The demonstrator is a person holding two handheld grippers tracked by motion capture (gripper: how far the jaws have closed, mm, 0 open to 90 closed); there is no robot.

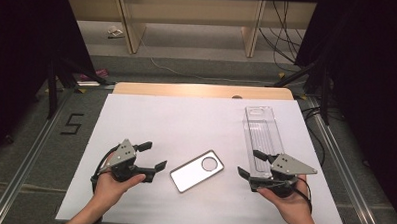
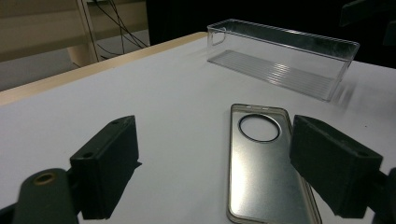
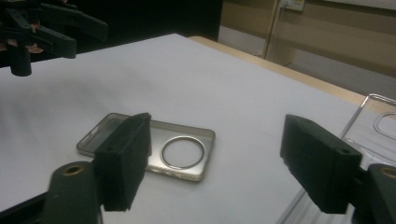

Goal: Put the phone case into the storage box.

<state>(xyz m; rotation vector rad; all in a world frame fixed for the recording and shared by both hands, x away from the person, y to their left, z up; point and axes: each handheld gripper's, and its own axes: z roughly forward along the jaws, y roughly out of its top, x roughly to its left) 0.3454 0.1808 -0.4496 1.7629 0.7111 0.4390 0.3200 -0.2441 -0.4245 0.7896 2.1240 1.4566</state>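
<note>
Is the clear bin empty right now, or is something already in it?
Empty. The clear bin shows only its ribbed floor through the walls, and the phone case lies flat on the table, outside it.

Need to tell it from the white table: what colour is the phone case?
Clear with a greyish, silvery look, the phone case has a dark-rimmed round hole; best in the left gripper view.

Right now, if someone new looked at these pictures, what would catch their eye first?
Probably the clear phone case, lying flat on the white table between the two hand-held grippers. The left hand-held gripper and the right hand-held gripper both stand open beside it. A clear plastic bin sits empty at the right.
</note>
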